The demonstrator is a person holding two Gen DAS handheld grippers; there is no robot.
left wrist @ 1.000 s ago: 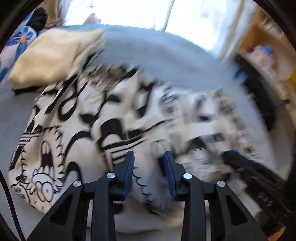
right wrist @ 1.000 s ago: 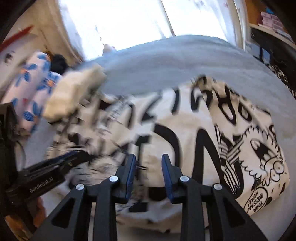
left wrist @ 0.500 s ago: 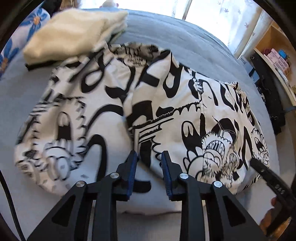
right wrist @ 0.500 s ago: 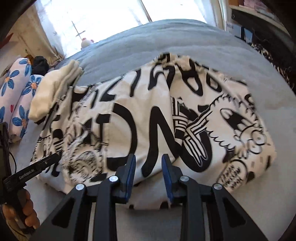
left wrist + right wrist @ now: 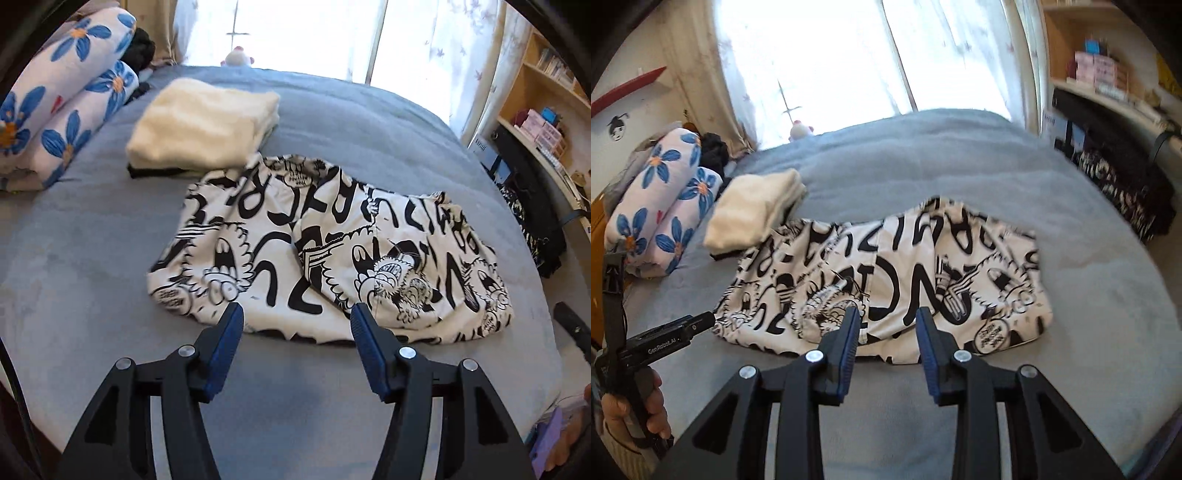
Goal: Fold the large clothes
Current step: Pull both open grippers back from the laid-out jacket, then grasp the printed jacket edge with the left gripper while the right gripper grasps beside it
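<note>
A white garment with bold black cartoon print (image 5: 325, 251) (image 5: 886, 273) lies folded and rumpled on the grey bed (image 5: 92, 258). My left gripper (image 5: 295, 314) hangs above the bed short of the garment's near edge. Its jaws are opening wide and nothing is between them. My right gripper (image 5: 888, 314) hovers over the near edge too, its jaws a little apart, easing wider and holding nothing. In the right wrist view a hand carries the left gripper (image 5: 690, 326) at the left. The right gripper's tip (image 5: 572, 325) shows at the right edge of the left wrist view.
A folded cream stack (image 5: 203, 125) (image 5: 753, 210) touches the garment's far left corner. Two floral pillows (image 5: 62, 110) (image 5: 661, 206) lie at the bed's left. A bright window is behind. Shelves (image 5: 543, 122) and a dark printed heap (image 5: 1123, 188) stand on the right.
Both grippers have risen and drawn back from the printed garment, which now lies free on the bed. The left jaws have spread much wider; the right gap looks barely wider.
</note>
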